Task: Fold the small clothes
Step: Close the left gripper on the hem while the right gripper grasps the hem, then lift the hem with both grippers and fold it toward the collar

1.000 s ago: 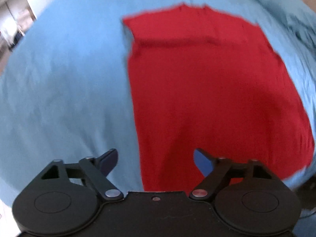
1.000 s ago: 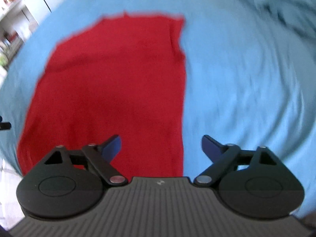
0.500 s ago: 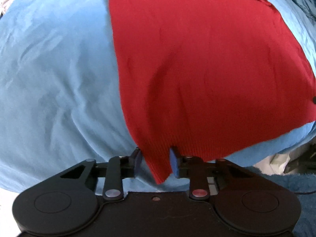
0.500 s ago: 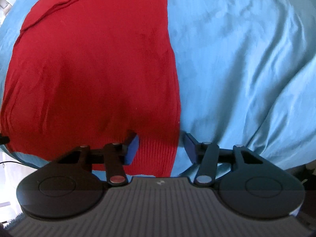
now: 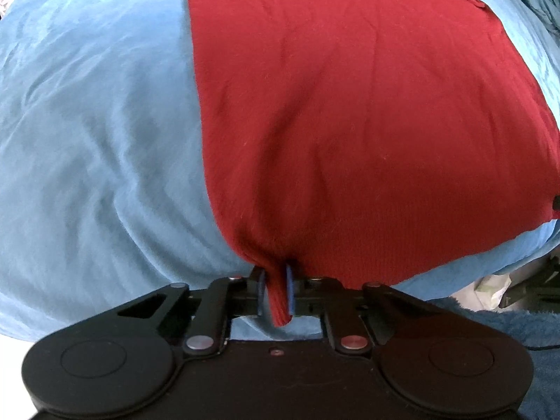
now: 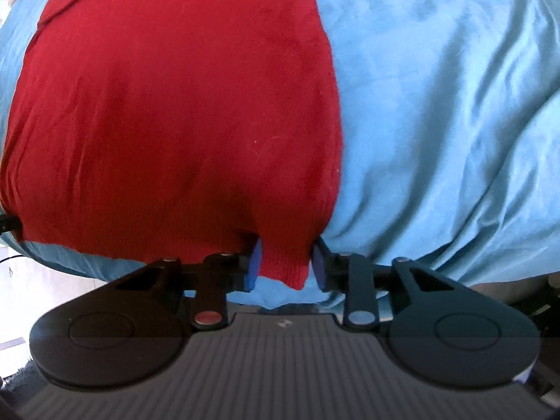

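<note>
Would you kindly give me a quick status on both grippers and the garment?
Left gripper shut on red garment near hem corner. Right gripper straddles other corner, not yet closed. Garment flat on blue sheet. Nothing in the way.

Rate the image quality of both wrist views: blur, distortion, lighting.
Left wrist: sharp near the left gripper, strong fisheye bulge on the sweater, even daylight. Right wrist: same bulge, sheet softly blurred, right gripper body dim, bright washout at lower left.
</note>
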